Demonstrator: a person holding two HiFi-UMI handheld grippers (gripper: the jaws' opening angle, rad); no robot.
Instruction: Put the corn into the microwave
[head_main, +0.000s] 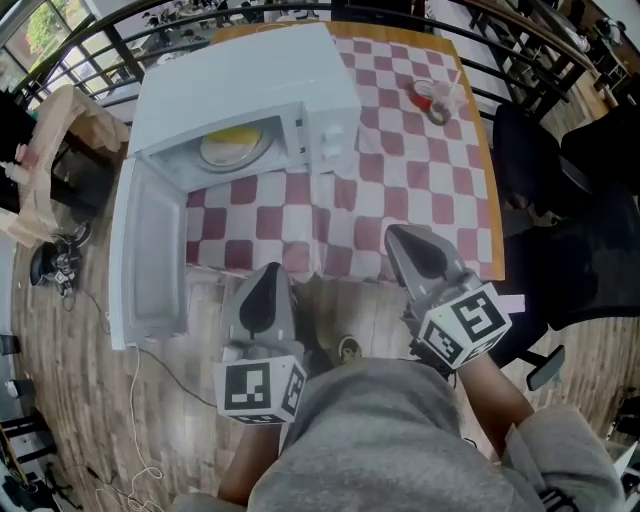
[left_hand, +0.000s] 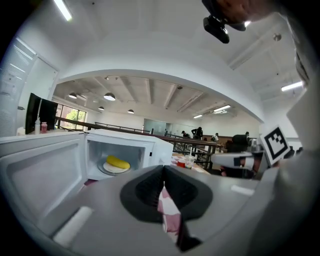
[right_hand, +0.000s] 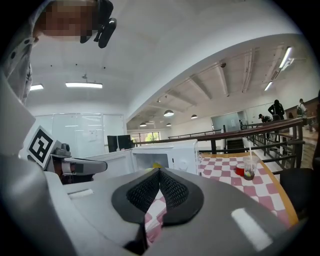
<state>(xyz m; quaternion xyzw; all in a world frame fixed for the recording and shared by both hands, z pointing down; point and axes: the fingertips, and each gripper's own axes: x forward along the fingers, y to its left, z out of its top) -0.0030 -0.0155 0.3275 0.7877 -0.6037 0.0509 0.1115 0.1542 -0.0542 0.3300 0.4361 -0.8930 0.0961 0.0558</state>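
The yellow corn (head_main: 236, 138) lies on a white plate inside the white microwave (head_main: 250, 70), whose door (head_main: 150, 250) hangs wide open to the left. In the left gripper view the corn (left_hand: 118, 161) shows in the lit cavity; in the right gripper view only a yellow bit of the corn (right_hand: 157, 164) peeks over the jaws. My left gripper (head_main: 268, 272) (left_hand: 163, 172) is shut and holds nothing, short of the table's front edge. My right gripper (head_main: 398, 236) (right_hand: 160, 172) is also shut and holds nothing, at the table's front edge, right of the microwave.
A red-and-white checkered cloth (head_main: 400, 180) covers the table. A clear plastic cup and a red container (head_main: 437, 97) stand at the far right. A black chair (head_main: 540, 170) is to the right, a bag (head_main: 60, 130) to the left, a cable (head_main: 140, 400) on the wooden floor.
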